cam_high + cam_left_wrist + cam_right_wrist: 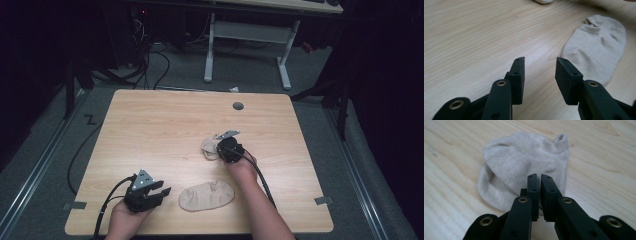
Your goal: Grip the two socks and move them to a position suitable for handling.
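Pale wooden table (150,130): your right gripper (540,178) pinches the crumpled beige sock (524,157) thinly, may slip; left gripper (540,67) spread, idle.

The pale wooden rectangular table (165,125) is seen from the high view, which is set above the person's edge and is aimed forward and down, so that the whole top and the grey floor beyond are taken in from well back. The left gripper view is carried low over the wood and is directed along its own black jaws toward the flat beige fabric sock (599,45), which is also seen in the high view (206,196). The right gripper view is held very near the bunched beige fabric sock (524,162), which is shared with the high view (209,146).
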